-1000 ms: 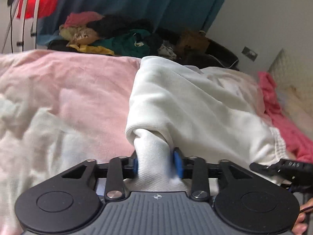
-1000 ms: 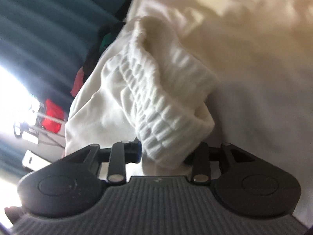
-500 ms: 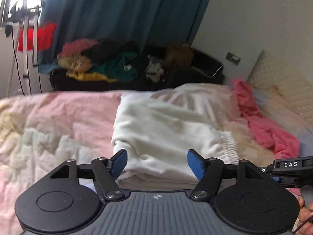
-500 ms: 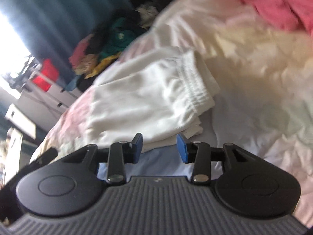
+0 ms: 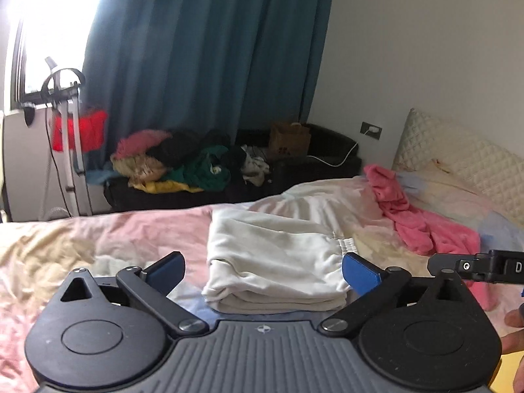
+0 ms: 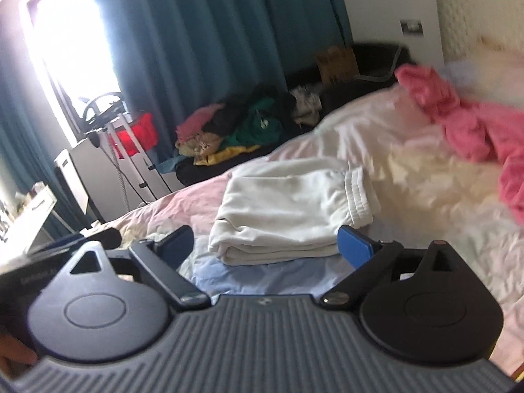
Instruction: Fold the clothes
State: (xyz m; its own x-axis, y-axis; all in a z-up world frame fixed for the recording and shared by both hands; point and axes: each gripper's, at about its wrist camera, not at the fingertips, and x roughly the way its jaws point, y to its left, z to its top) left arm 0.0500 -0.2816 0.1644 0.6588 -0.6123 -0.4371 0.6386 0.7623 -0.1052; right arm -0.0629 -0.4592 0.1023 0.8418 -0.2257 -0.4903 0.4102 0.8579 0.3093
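A folded white garment (image 5: 275,258) lies on the bed (image 5: 98,239), at 12 o'clock from both claws. The left claw (image 5: 262,270) stands wide and holds nothing; the right claw (image 6: 265,245) is likewise wide and empty, its view blurred at the edges. Neither touches the cloth.

The fold looks done, but the stack is soft and its layers gape at the near edge; a claw brushing that edge on its way to the next piece could drag the top layer off and undo the work. The rumpled quilt beneath gives no flat base, so a push on the bed near the stack may tip it. The elastic waistband (image 6: 357,193), at 3 o'clock of the stack, juts out and could snag a finger.

A pink garment (image 5: 416,226) lies unfolded at 2 o'clock, well apart from the white one, likely next in line. The bed wears a pale pink and cream quilt. Beyond it, at 11 o'clock, a heap of clothes (image 5: 183,167) covers a dark sofa below teal curtains (image 5: 203,65); a bright window (image 6: 65,39) sits at 10 o'clock.
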